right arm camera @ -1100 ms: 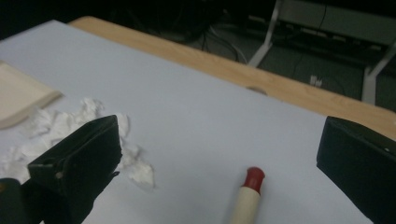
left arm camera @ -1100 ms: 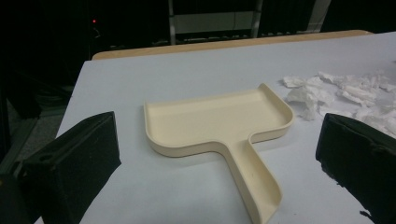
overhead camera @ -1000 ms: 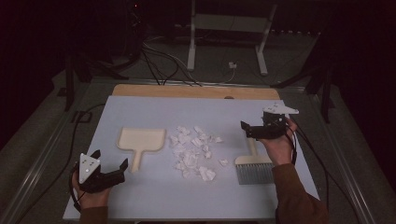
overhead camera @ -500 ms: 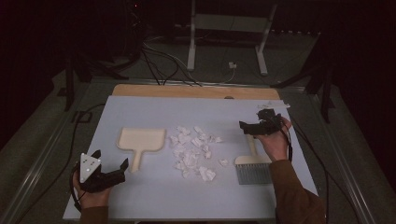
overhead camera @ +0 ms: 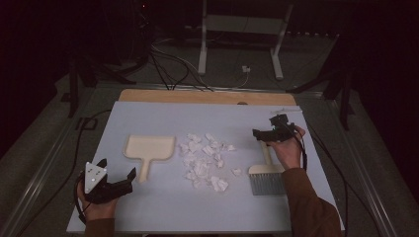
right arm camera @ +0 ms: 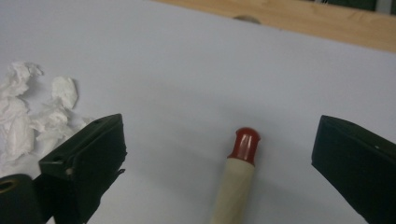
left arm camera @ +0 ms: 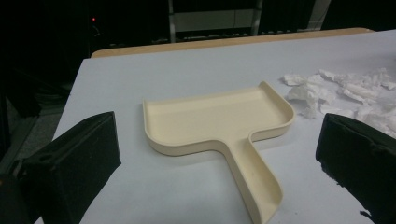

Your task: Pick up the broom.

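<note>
Right gripper (overhead camera: 263, 135) hovers over the far end of the brush (overhead camera: 267, 173), jaws spread wide either side of its red-capped wooden handle (right arm camera: 238, 177), gripping nothing. Brush lies on the white table sheet (overhead camera: 163, 217), bristles toward the person. Left gripper (overhead camera: 117, 178) sits at the near left corner, jaws wide and empty, facing the cream dustpan (left arm camera: 219, 121). Crumpled white paper scraps (overhead camera: 205, 158) lie between dustpan and brush. No legible brand, label or writing on any item
</note>
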`<state>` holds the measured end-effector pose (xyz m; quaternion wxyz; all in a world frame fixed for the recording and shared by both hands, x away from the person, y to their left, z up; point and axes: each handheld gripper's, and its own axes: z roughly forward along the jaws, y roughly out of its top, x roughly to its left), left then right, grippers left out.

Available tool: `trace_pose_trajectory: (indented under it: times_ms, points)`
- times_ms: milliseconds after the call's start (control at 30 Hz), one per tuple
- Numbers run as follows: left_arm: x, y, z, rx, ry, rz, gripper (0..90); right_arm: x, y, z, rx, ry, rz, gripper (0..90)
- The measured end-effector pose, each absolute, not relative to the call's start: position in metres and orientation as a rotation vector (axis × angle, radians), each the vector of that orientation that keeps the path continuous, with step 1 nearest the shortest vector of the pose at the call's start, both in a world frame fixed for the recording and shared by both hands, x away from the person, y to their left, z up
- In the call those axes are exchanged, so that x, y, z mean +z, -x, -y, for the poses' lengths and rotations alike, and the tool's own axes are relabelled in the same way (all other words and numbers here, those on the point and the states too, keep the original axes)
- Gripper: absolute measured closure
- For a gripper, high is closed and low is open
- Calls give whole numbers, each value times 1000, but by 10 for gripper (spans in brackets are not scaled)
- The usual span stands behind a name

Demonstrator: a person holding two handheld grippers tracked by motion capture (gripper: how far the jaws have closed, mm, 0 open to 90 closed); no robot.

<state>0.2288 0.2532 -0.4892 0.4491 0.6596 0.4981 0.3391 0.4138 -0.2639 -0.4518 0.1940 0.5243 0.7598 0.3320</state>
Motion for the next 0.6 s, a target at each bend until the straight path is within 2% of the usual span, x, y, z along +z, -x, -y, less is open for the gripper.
trace_pose_trajectory:
  times_ms: [600]
  points:
    - [-489, -228, -257, 836, -1616, -1243, 7, -476, -422, 267, 786, -1546, -2145, 68]
